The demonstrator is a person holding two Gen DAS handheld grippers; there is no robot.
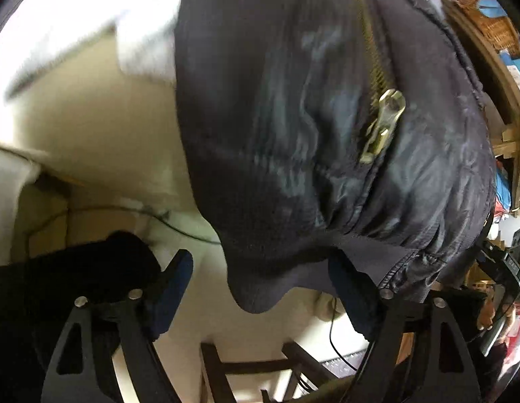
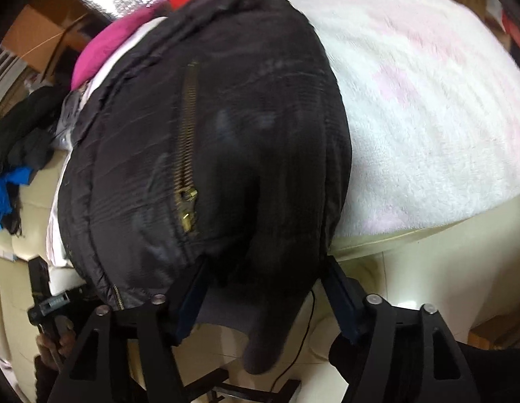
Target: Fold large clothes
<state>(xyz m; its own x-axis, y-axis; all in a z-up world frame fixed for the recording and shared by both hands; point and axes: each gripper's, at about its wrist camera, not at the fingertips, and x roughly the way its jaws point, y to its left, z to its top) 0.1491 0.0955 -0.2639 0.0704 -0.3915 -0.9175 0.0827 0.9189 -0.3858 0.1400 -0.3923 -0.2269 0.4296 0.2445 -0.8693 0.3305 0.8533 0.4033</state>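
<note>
Black, slightly shiny padded jacket (image 2: 226, 154) fabric hangs between the parted fingers of both the left claw (image 1: 263, 295) and right claw (image 2: 263, 295); whether either grips is unclear. Beyond, its brass zip (image 1: 382, 124) runs across the bunched, unfolded body on a fluffy white-pink blanket (image 2: 428, 100), so folding seems barely begun.
</note>
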